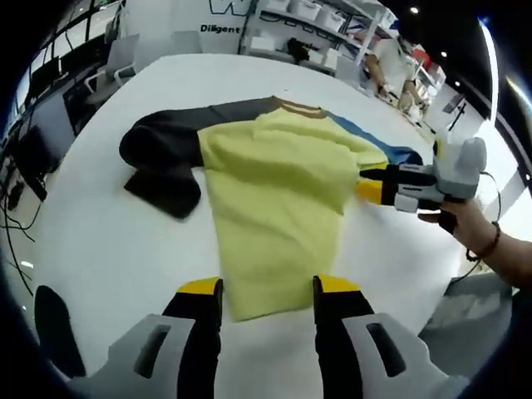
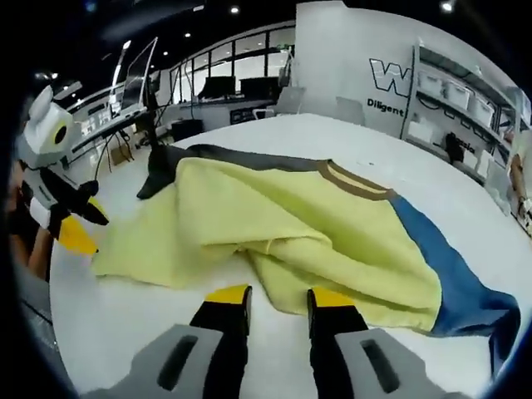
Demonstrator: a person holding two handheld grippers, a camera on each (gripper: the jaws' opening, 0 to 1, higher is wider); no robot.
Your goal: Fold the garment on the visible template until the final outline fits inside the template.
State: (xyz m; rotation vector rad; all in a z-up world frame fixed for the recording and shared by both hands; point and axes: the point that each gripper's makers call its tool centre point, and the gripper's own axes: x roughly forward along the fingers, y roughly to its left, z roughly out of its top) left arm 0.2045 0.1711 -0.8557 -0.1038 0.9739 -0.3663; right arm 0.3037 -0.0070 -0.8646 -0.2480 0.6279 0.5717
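Your left gripper (image 1: 268, 291) sits with jaws parted around the yellow garment's (image 1: 274, 191) hem; your right gripper (image 2: 278, 301), released, rests just before its folded edge on the white table (image 1: 108, 241).

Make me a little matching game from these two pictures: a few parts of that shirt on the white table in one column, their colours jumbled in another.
Things:
1. body of the shirt
2. sleeve lying toward the far office desks
3. sleeve on the other side
4. collar band

Colours:
A. blue
B. tan-brown
C. pale yellow
D. black

Pairs: 1-C, 2-D, 3-A, 4-B
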